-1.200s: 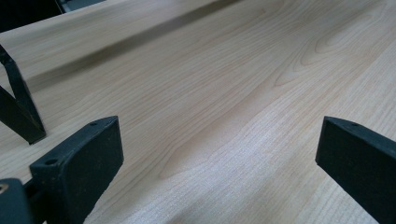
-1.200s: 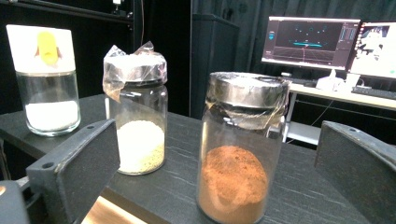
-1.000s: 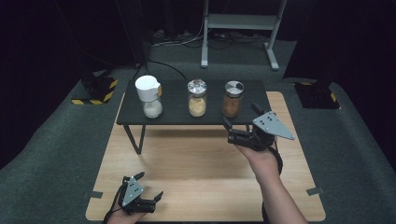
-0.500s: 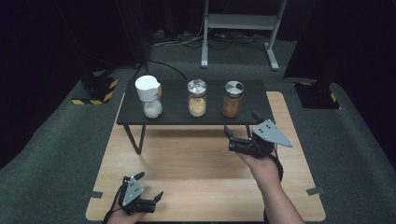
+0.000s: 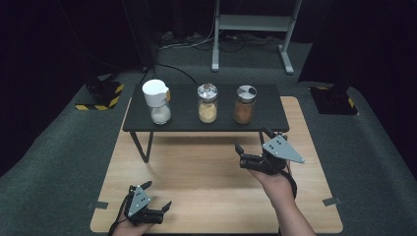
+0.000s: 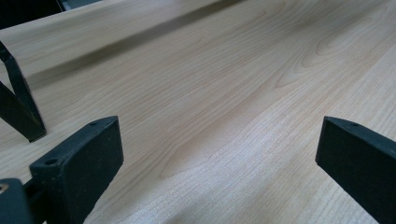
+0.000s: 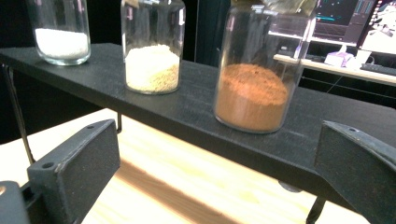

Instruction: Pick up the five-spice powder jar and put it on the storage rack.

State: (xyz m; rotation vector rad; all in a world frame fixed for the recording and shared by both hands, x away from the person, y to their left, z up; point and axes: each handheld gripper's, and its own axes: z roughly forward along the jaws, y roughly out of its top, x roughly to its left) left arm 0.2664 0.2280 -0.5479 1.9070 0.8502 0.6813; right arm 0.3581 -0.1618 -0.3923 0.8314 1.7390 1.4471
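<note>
Rust-brown powder jar (image 5: 244, 104), black shelf (image 5: 275, 117)

The jar of brown powder (image 5: 244, 104) is standing upright on the black shelf (image 5: 182, 120), sitting toward its right end and near the front edge. It's a clear glass jar (image 7: 258, 70), filled a bit under halfway with reddish-brown powder, and it's wearing a round silvery lid with a darker wedge on top. Just beside it, toward the shelf's middle, the jar of pale yellow grains (image 5: 207, 103) is standing upright too, capped in shiny metal. At the left end the jar of white powder (image 5: 158, 102) is standing under a white lid.
</note>
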